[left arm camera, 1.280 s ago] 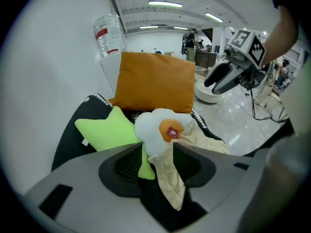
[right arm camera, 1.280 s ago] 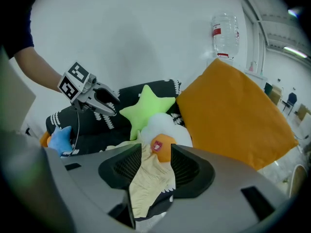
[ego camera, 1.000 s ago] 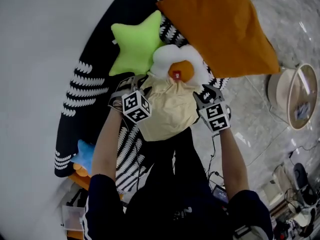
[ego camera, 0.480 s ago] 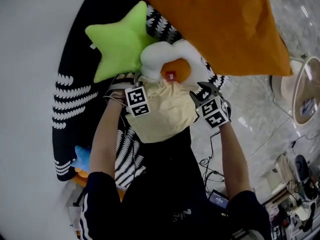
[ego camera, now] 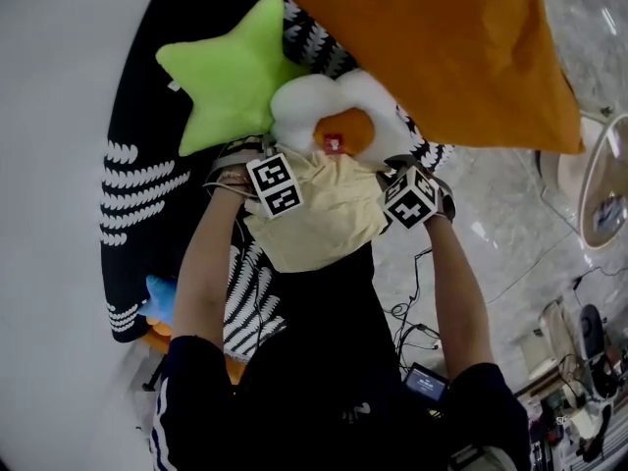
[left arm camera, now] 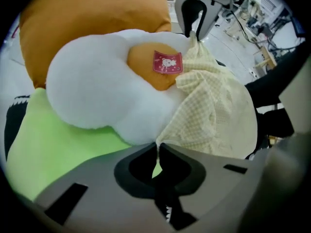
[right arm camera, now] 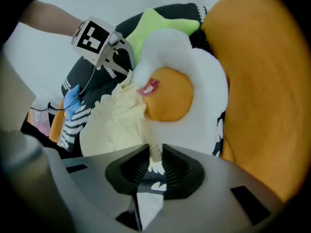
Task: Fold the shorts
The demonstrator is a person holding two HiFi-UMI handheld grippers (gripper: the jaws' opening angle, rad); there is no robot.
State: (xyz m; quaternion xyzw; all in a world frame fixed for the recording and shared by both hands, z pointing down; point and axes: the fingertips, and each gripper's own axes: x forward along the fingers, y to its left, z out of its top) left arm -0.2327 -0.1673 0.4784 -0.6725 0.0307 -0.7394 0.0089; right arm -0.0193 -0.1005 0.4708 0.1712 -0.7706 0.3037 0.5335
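Left tool [left arm camera: 158, 144] points straight down, clamped on the shorts [left arm camera: 218, 115]

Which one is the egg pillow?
Find the huge orange cushion. Right beside it, next to the green star pillow, is the egg pillow. Only it is white with an orange yolk and a red tag.

Pale yellow shorts [ego camera: 319, 214] spread flat, pinched at far corners by left gripper [ego camera: 257, 165] and right gripper [ego camera: 404, 175], right jaws closing on cloth. Touching far edge: fried-egg cushion [ego camera: 329, 116], beside green star cushion [ego camera: 231, 77] and orange pillow [ego camera: 442, 47], on black-and-white rug [ego camera: 137, 184].
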